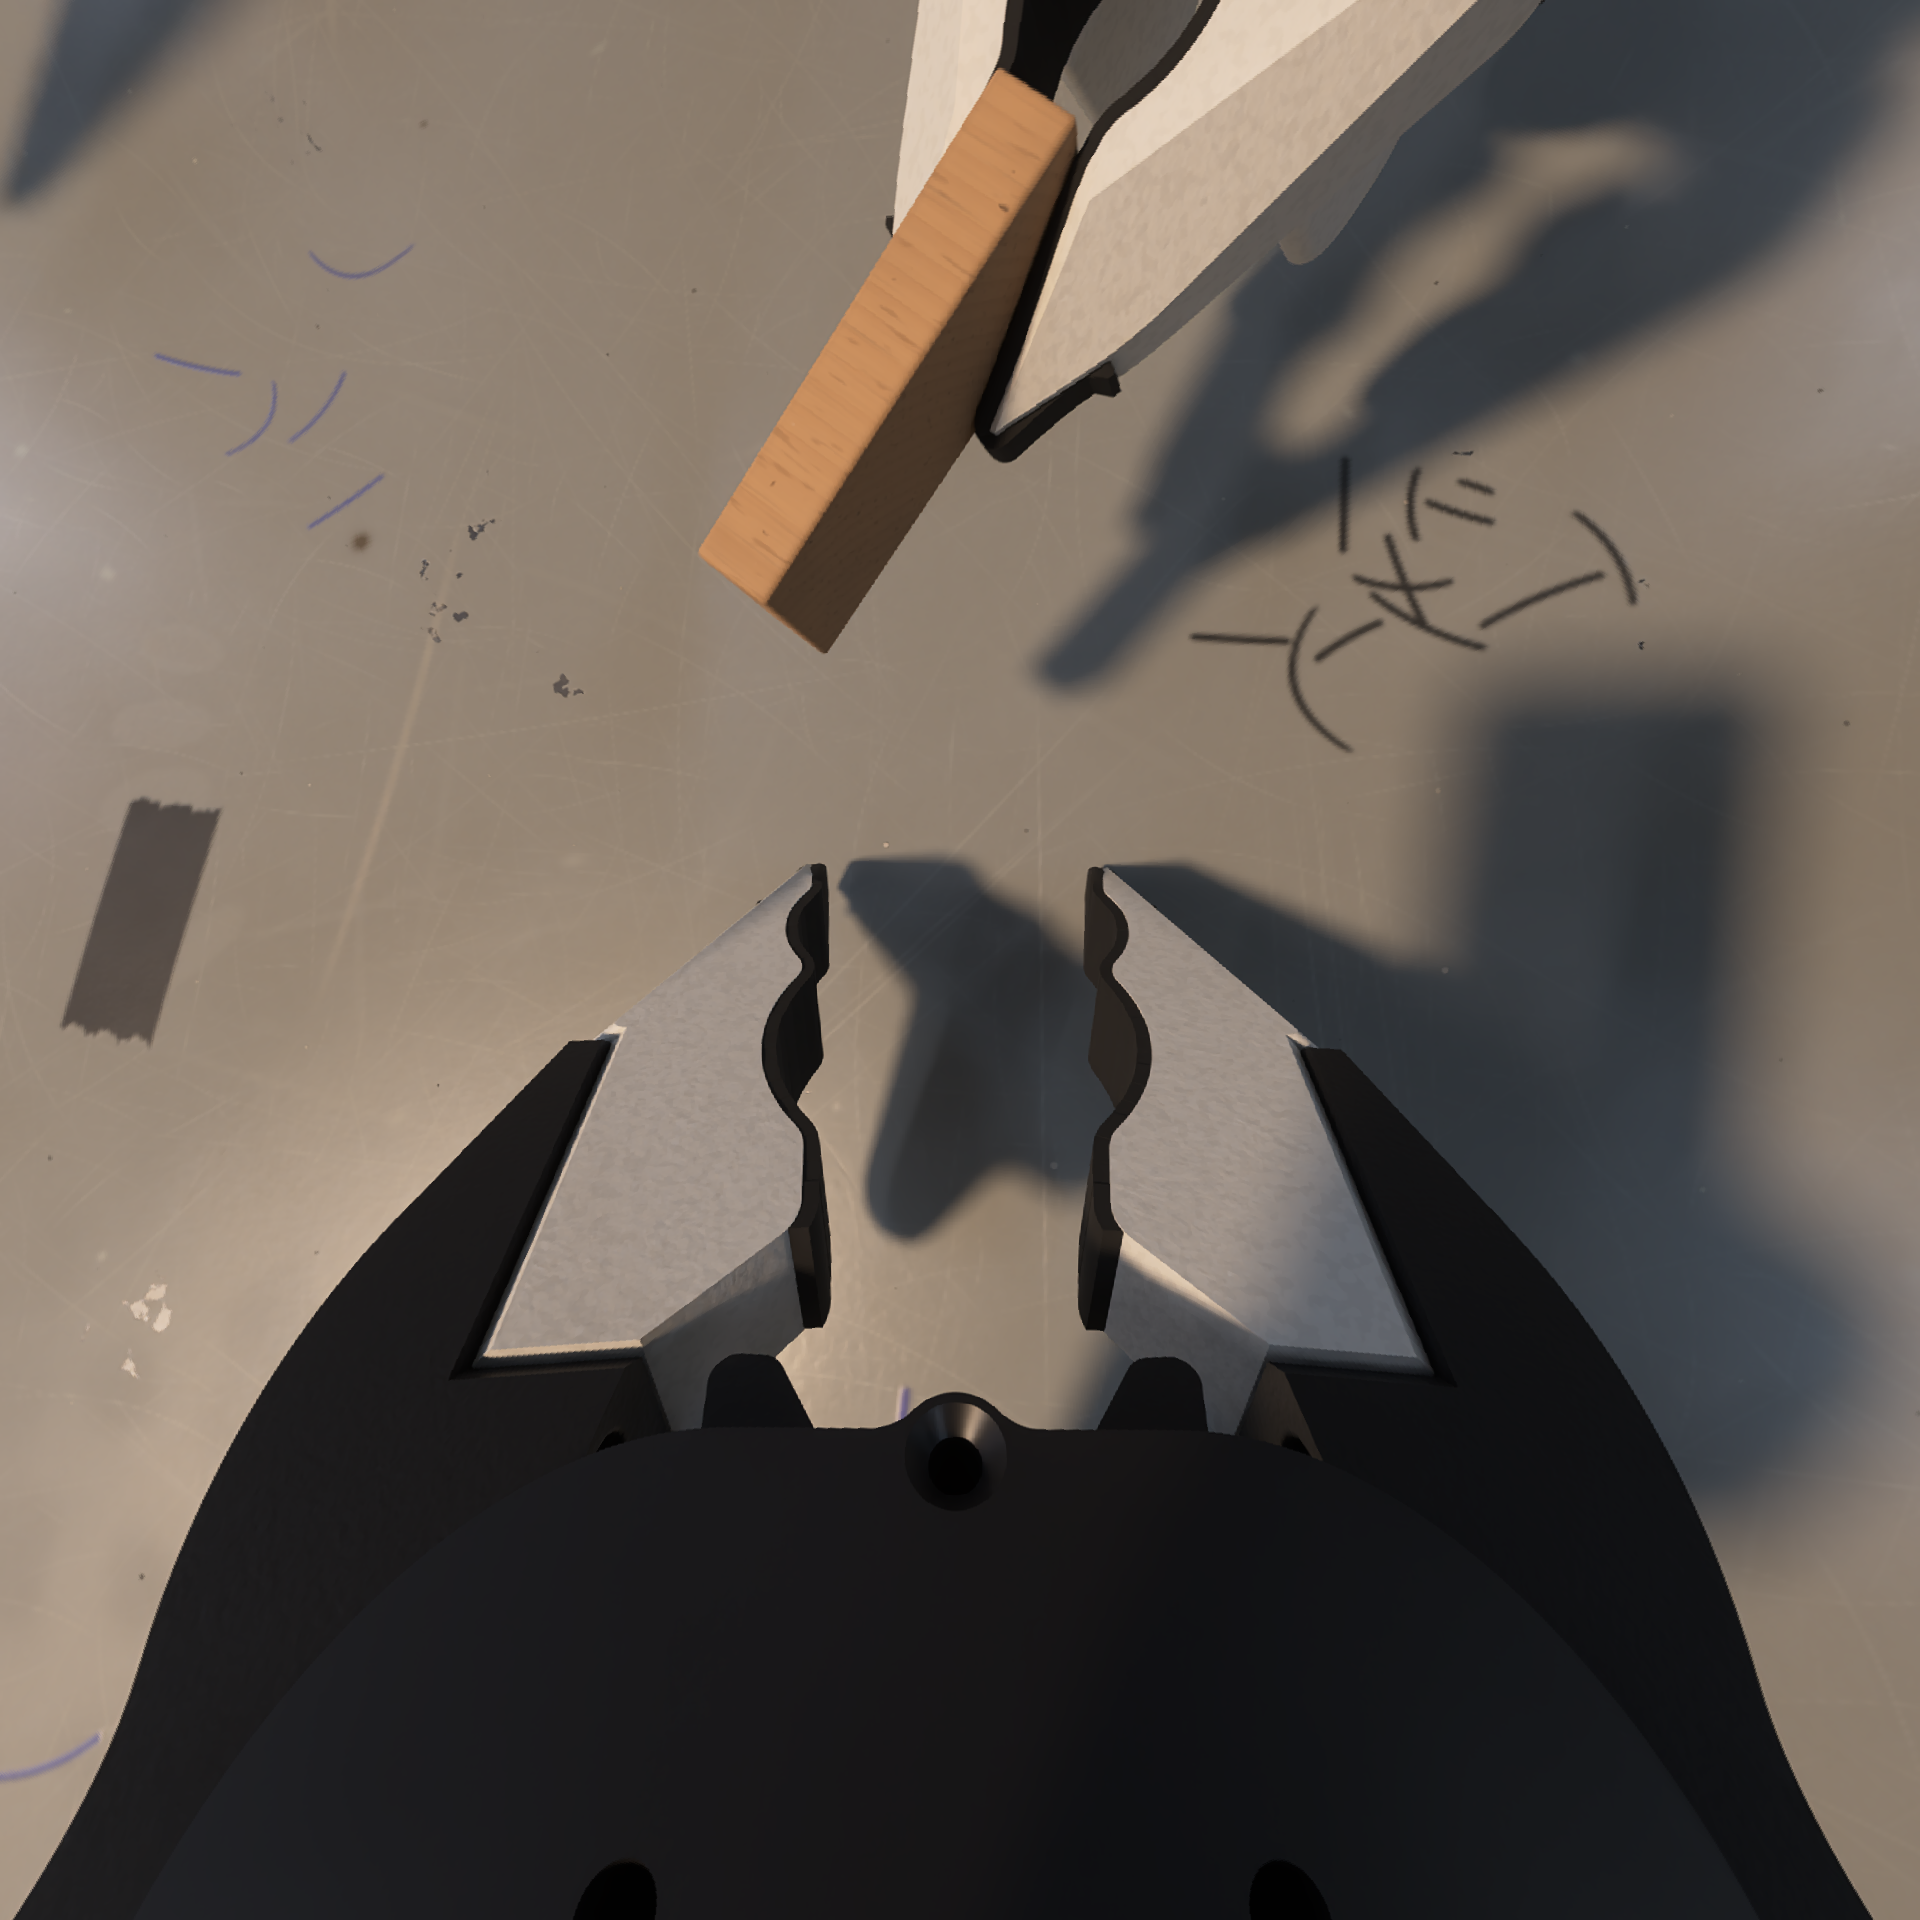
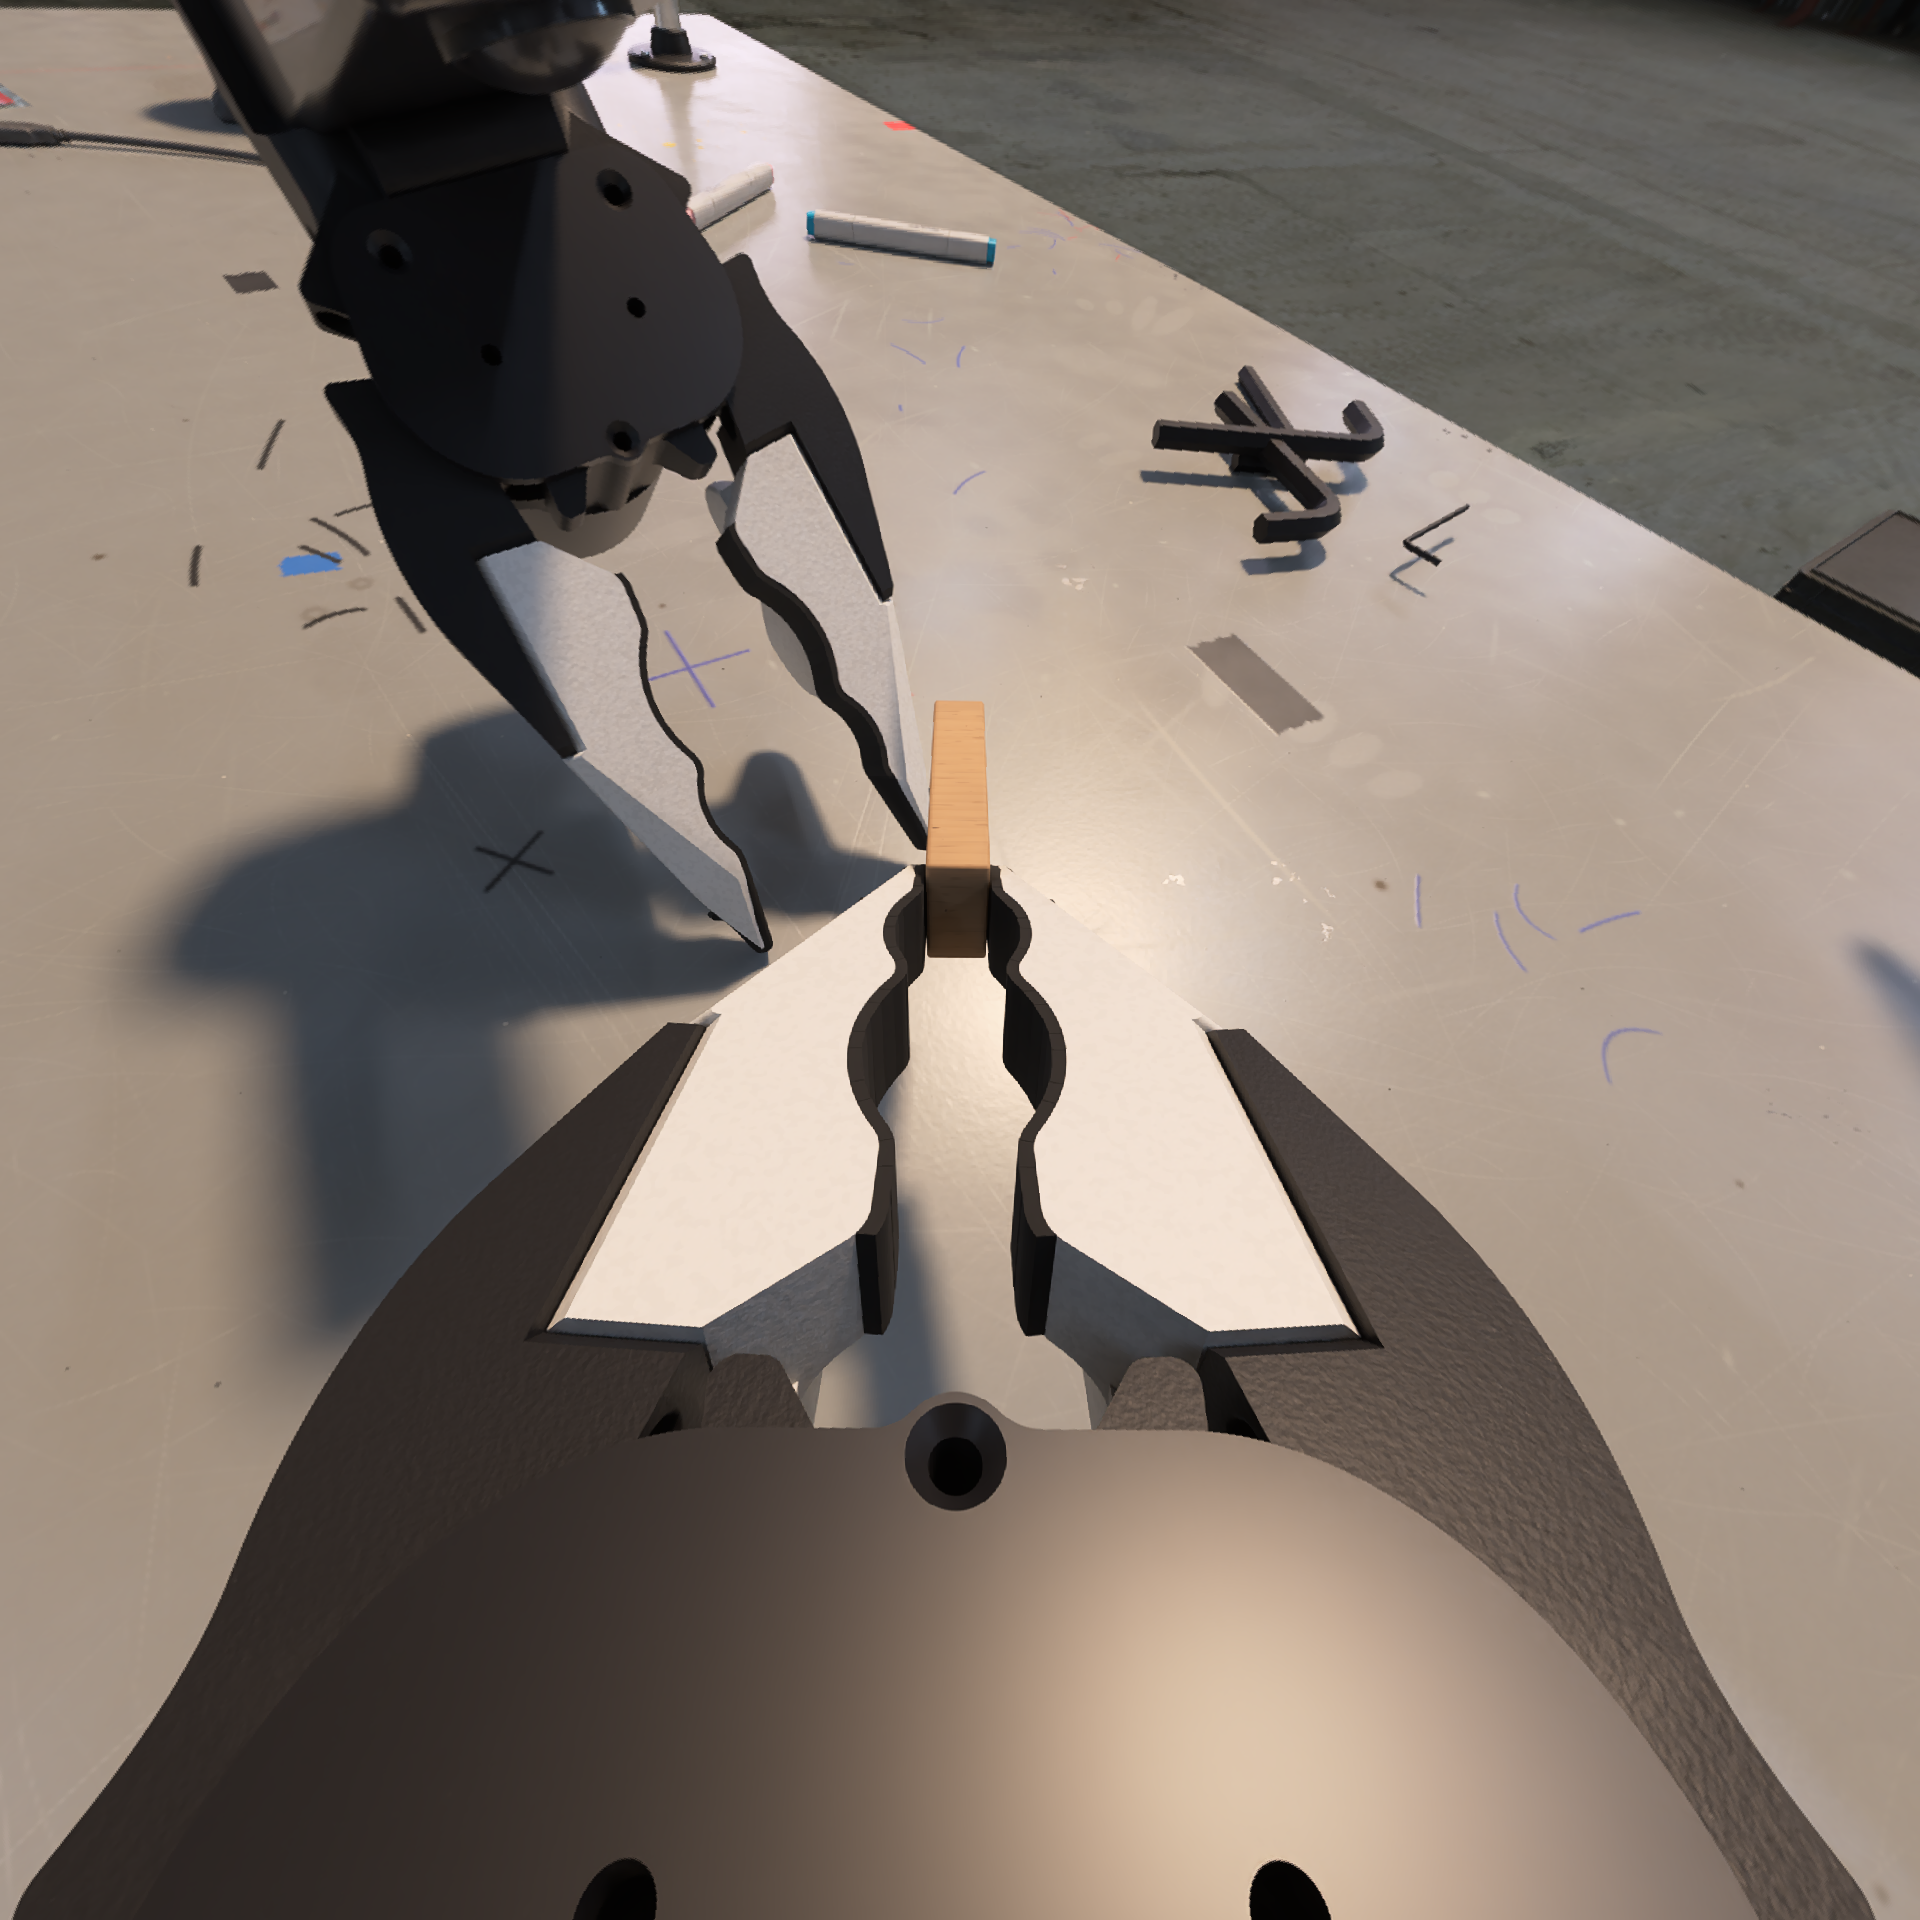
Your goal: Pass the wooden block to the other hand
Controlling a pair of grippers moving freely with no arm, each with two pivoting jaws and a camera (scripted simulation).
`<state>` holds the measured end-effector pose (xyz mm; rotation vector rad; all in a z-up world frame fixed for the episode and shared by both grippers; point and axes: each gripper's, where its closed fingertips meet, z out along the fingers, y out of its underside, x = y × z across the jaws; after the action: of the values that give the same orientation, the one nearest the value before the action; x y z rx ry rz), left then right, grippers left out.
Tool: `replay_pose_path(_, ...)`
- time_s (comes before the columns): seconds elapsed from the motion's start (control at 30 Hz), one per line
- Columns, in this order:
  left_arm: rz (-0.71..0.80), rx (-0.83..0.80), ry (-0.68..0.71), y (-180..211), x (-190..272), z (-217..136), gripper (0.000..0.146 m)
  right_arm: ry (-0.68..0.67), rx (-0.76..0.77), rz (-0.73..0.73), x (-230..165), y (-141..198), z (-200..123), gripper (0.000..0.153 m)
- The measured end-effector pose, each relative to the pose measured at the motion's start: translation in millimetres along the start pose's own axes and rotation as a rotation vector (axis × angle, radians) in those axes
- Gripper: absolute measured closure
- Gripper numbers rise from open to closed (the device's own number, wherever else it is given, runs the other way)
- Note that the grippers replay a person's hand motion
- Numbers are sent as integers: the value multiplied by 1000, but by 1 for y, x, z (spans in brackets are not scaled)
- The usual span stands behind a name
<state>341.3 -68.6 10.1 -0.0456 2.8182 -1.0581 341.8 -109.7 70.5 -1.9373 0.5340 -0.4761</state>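
The right claw (image 2: 954,894), nearest the lens in its own view, is clenched on one end of the wooden block (image 2: 957,821), its fingertips pinching the narrow faces while most of the block juts forward, held off the scuffed grey tabletop (image 2: 1455,831). Facing it, the left claw (image 2: 842,894) hangs released, its fingers spread with nothing between them, tilted steeply down with one fingertip (image 2: 914,821) just beside the block's free length and not gripping it. In the left wrist view the block (image 1: 894,353) sits ahead of and beyond the spread left claw (image 1: 956,883), slanting toward it out of the right claw (image 1: 1039,260).

The block looks rigid, light and smooth-sided, so it should neither bend nor crush; its flat parallel faces suit a pinch across the free half, well clear of the holding fingertips. A smooth finish could let it pivot if taken only at the tip.

Toward the tabletop's far edge lie a pile of black hex keys (image 2: 1273,457), a white marker (image 2: 902,237) and a strip of grey tape (image 2: 1254,681), all well apart from the handover.
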Motion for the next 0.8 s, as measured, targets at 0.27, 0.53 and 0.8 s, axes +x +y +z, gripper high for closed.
replay_pose_path(0.27, -55, 140, -46, -22, -8, -22, 96, -90, 47, 101, -8, -6, 3, 142)
replay_pose_path(0.53, -197, 537, 248, -71, -5, -60, 113, -289, 277, 398, -9, -37, -7, 142)
replay_pose_path(0.8, -216, 627, 339, -78, -7, -71, 130, -341, 285, 401, -18, -45, -5, 142)
